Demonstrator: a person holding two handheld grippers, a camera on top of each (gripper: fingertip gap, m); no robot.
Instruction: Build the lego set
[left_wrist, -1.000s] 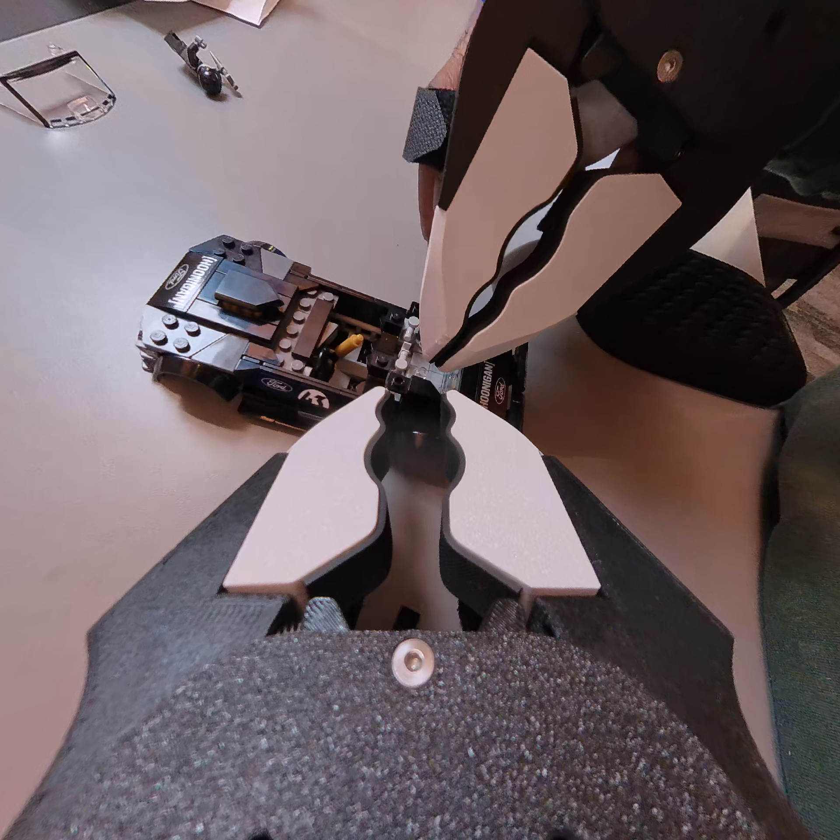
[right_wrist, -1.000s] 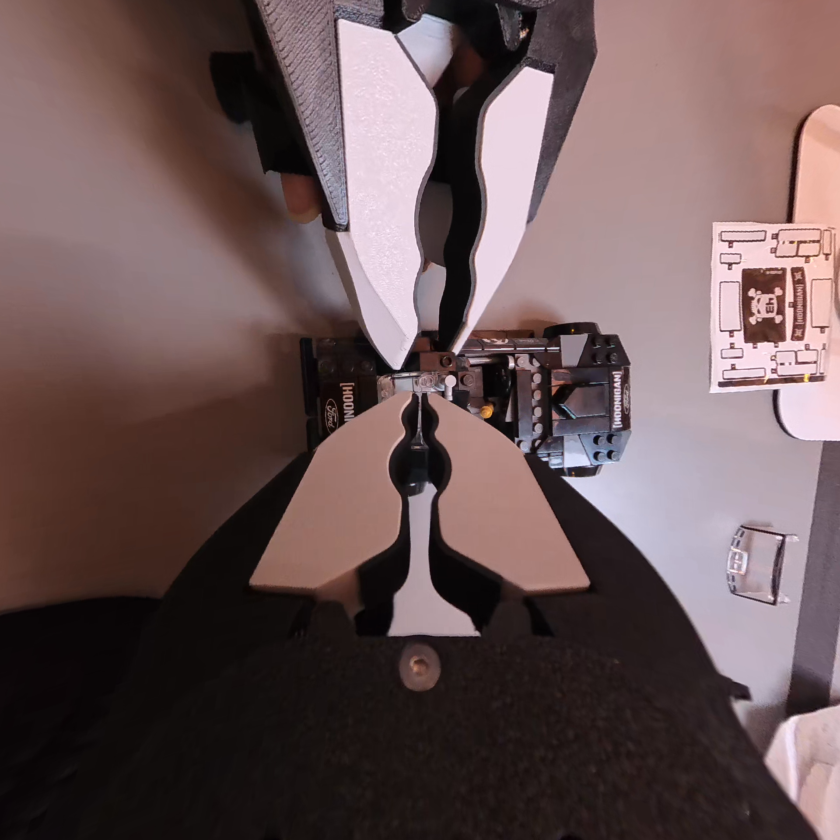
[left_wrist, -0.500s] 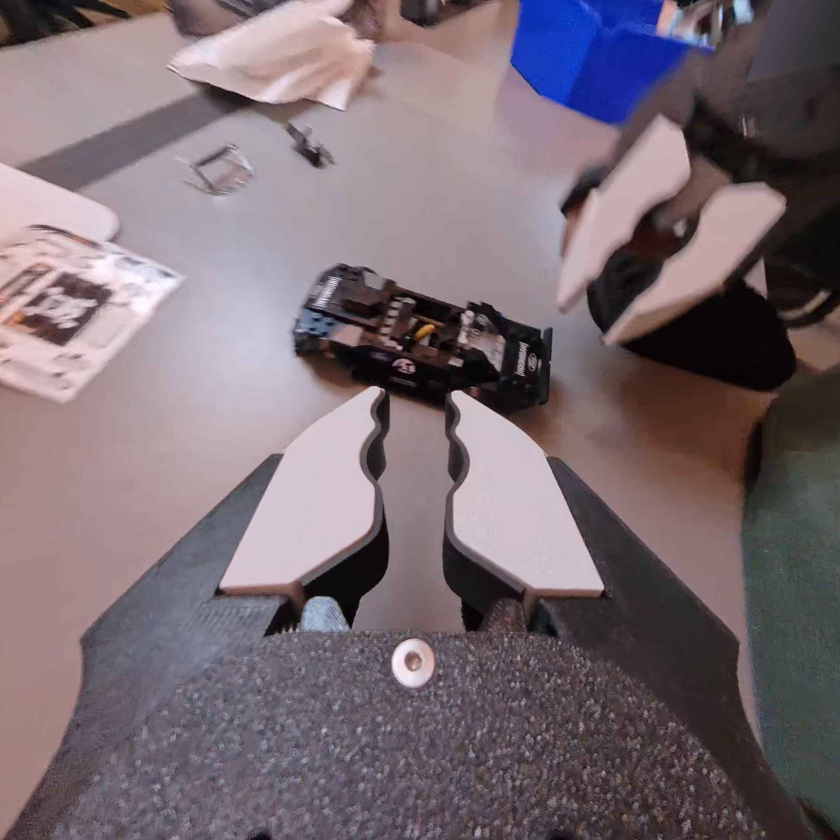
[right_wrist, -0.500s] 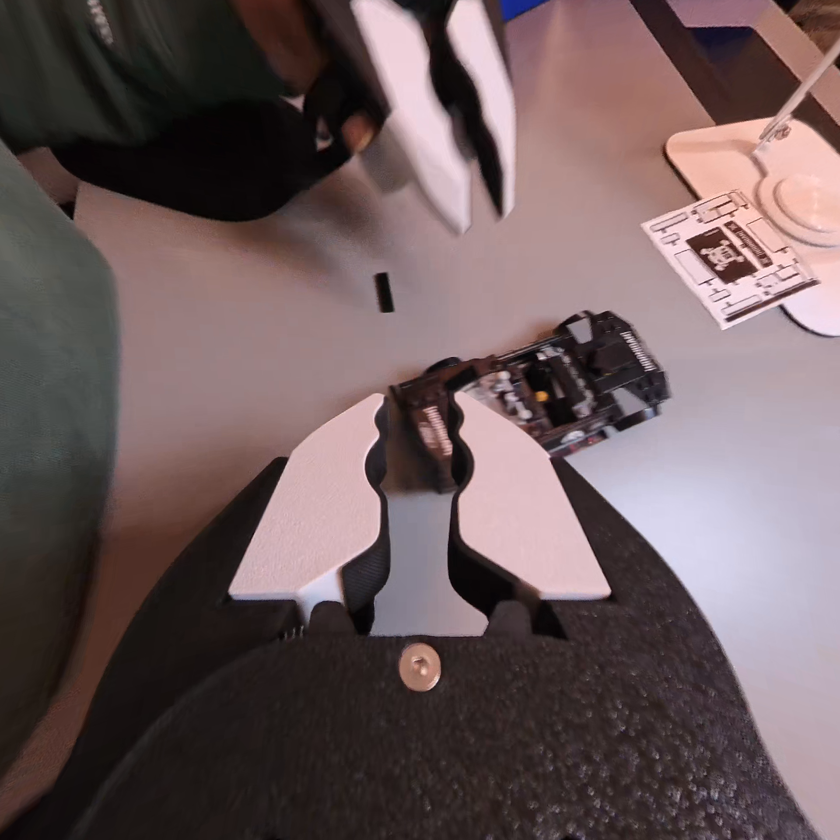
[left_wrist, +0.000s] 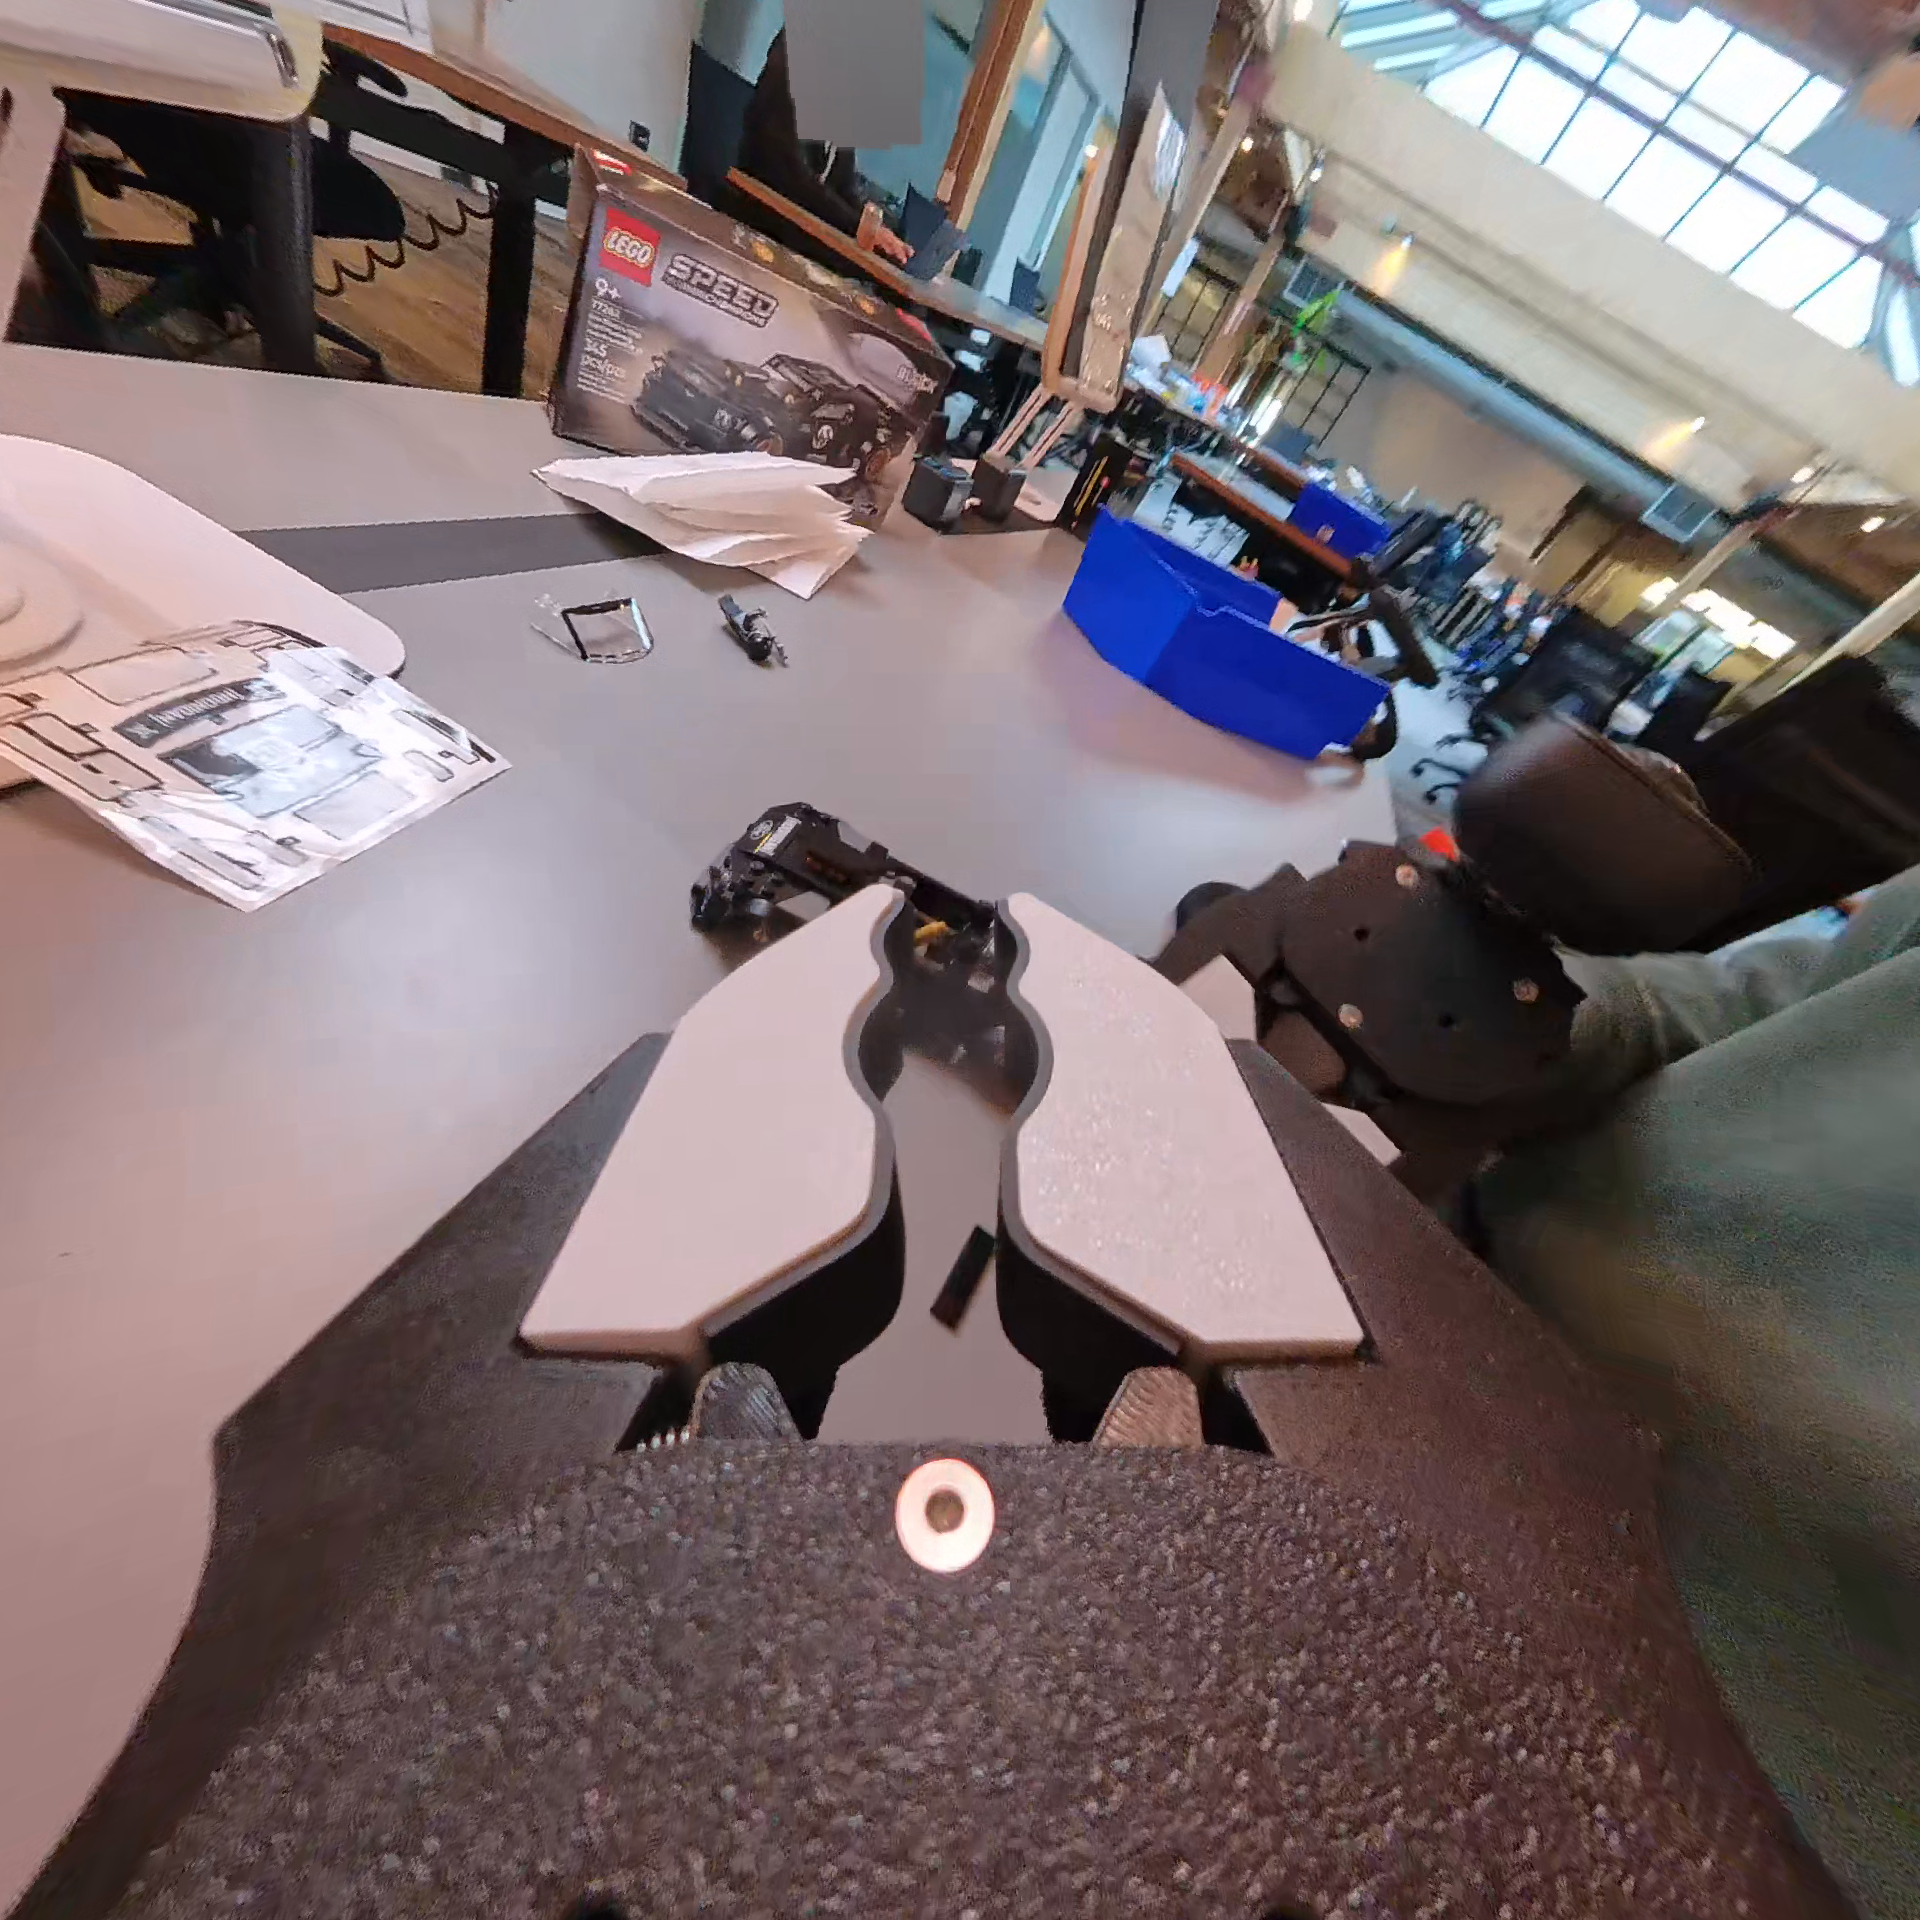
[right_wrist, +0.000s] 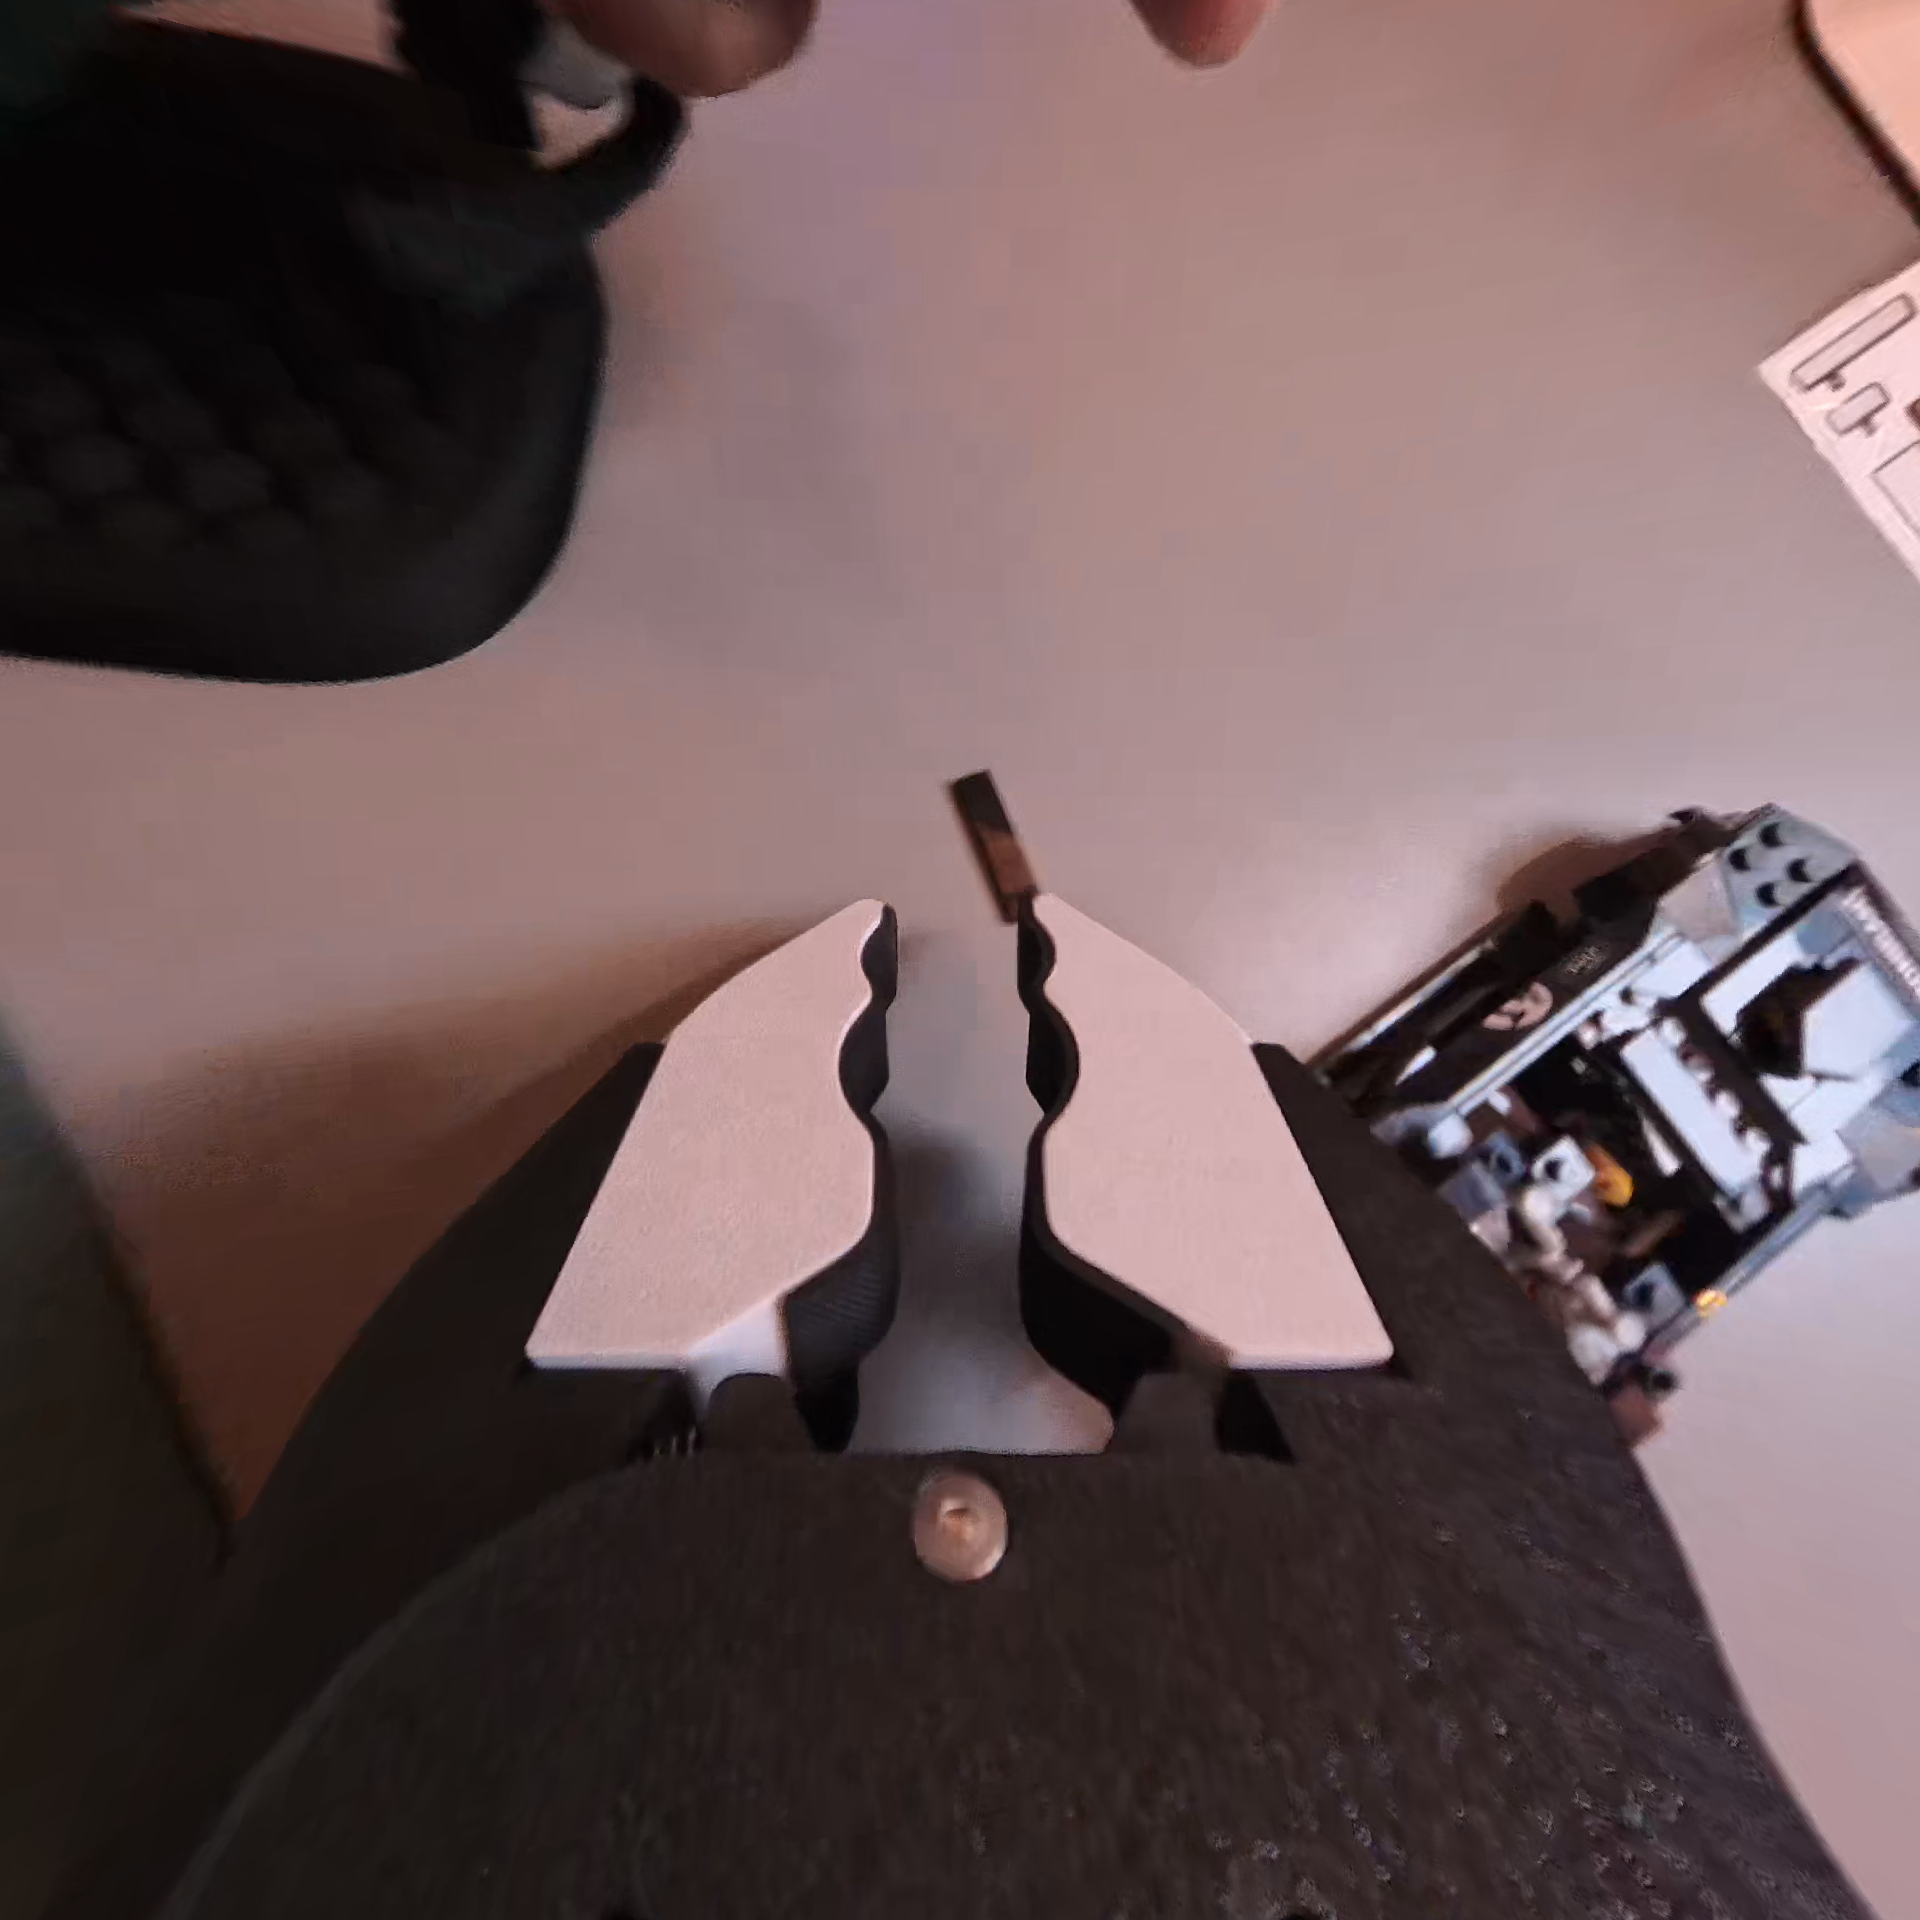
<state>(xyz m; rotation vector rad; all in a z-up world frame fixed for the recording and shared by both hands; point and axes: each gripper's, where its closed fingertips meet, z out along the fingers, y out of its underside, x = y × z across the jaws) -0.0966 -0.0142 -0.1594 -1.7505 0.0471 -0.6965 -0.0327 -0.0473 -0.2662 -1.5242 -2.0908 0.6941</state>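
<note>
Jaws parted and empty on both grippers — right gripper (right_wrist: 956, 920) hovers by a flat black piece (right_wrist: 992, 844) beside the car (right_wrist: 1704, 1081); a shallow pinch could flick it away.

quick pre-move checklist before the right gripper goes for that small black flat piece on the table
1. Right gripper open and empty: ok.
2. Small black piece lying free on the table, nothing on it: ok.
3. Piece centred between the fingertips: not ok, it sits off toward one fingertip.
4. Left gripper open, holding nothing: ok.
5. Lego car clear of the approach path, off to the side: ok.
6. Which face of the piece is up: cannot tell, blurred.
</note>
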